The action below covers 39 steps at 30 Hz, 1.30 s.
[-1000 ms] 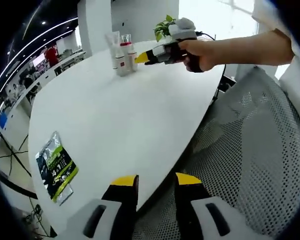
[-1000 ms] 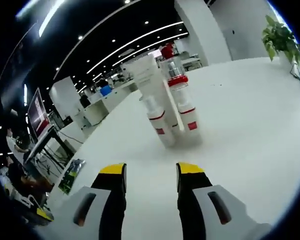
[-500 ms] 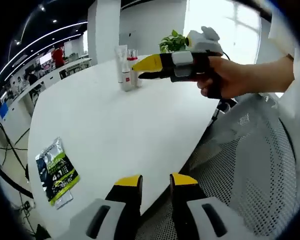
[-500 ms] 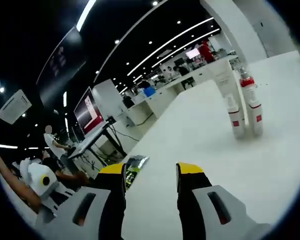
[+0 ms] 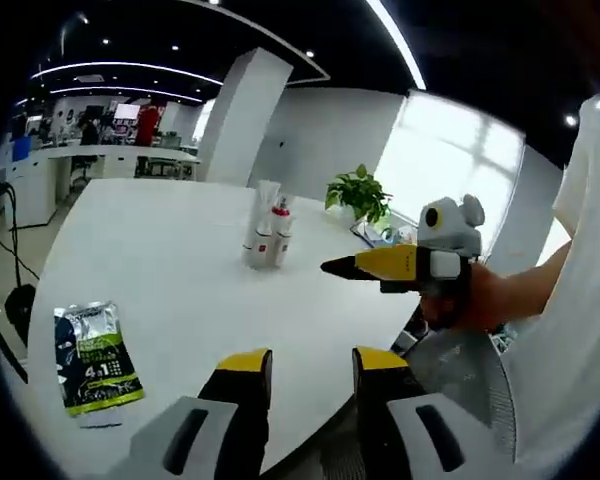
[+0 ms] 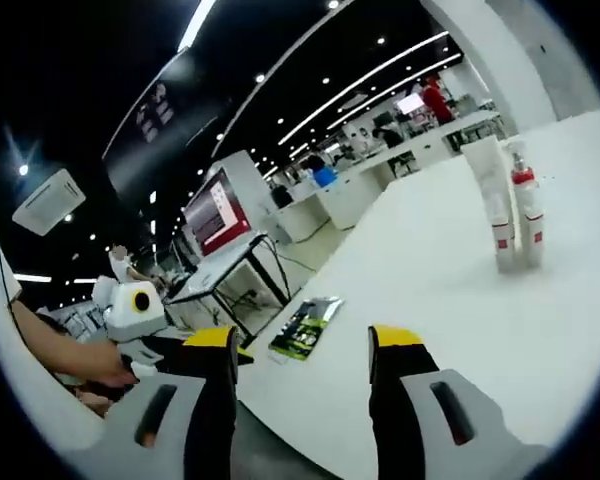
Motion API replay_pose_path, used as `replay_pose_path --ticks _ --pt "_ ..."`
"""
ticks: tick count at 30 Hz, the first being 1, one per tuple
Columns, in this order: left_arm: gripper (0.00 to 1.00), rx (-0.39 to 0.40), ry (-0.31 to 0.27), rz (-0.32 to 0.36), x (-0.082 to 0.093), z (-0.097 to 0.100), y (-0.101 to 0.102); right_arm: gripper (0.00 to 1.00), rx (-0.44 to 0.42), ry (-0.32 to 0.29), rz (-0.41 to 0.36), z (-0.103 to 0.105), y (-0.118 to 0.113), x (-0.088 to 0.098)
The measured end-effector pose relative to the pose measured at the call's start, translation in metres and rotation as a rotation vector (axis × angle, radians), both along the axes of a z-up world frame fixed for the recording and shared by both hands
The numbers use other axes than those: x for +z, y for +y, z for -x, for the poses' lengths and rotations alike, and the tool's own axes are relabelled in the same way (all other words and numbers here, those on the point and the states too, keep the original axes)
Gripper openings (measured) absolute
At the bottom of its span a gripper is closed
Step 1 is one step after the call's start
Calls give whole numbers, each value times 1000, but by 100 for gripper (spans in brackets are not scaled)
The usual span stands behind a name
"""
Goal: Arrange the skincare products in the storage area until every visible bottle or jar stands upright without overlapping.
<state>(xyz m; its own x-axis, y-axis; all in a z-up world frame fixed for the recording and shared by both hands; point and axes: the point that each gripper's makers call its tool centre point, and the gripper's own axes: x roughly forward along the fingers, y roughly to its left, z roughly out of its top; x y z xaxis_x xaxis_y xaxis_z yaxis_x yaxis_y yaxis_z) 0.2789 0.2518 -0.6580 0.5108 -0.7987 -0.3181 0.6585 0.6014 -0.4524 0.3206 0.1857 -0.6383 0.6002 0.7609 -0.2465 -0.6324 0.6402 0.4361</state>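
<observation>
Skincare bottles, white with red caps and bands (image 5: 267,232), stand upright in a tight cluster on the round white table (image 5: 170,270), upper centre of the left gripper view (far right in the right gripper view (image 6: 512,222)). A green-and-silver foil sachet (image 5: 90,355) lies flat at lower left. Both the left gripper (image 5: 305,362) and right gripper (image 6: 302,342) have jaws spread, holding nothing.

Left gripper (image 5: 307,358): jaws parted, nothing between. Right gripper (image 6: 306,338): jaws parted, empty; in the left gripper view, hand-held at 3 o'clock.
</observation>
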Motion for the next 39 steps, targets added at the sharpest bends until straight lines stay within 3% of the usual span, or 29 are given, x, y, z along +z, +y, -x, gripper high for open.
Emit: replay_pose_path --ticks 2,6,7,12,18,20,23,25,26,29,32,35,37,39 --pt "34 -9 -22 58 11 0 -1 55 19 -11 61 9 -1 -4" --pt "37 -1 40 195 24 -1 3 61 24 -58 158 16 -1 -10" --pt "37 5 77 213 22 -2 7 61 34 -65 175 17 1 -11" --pt "37 39 14 211 27 -8 17 46 5 -190 290 16 -7 0" --pt "37 50 -16 208 31 -10 21 51 -19 -161 302 15 -8 -10" --pt "38 62 -16 237 34 -13 25 54 -42 -177 309 12 -9 -8" --pt "42 127 -59 327 49 -24 39 56 -53 -163 297 9 -10 -8" --pt "59 204 -2 461 54 -36 55 55 -47 -147 292 10 -12 -8" --pt "61 230 21 503 54 -40 61 55 -46 -147 294 10 -13 -8" --pt "49 266 44 591 55 -47 77 57 -36 -139 309 13 -16 -8" --pt "48 296 144 671 51 -48 82 61 -21 -178 287 15 -12 -1" --pt "46 279 136 697 52 -50 78 69 -5 -158 287 15 -6 -6" --pt "37 267 87 663 53 -50 74 71 29 -154 310 15 -1 -12" --pt "25 262 88 666 53 -50 71 76 60 -168 324 16 3 -14"
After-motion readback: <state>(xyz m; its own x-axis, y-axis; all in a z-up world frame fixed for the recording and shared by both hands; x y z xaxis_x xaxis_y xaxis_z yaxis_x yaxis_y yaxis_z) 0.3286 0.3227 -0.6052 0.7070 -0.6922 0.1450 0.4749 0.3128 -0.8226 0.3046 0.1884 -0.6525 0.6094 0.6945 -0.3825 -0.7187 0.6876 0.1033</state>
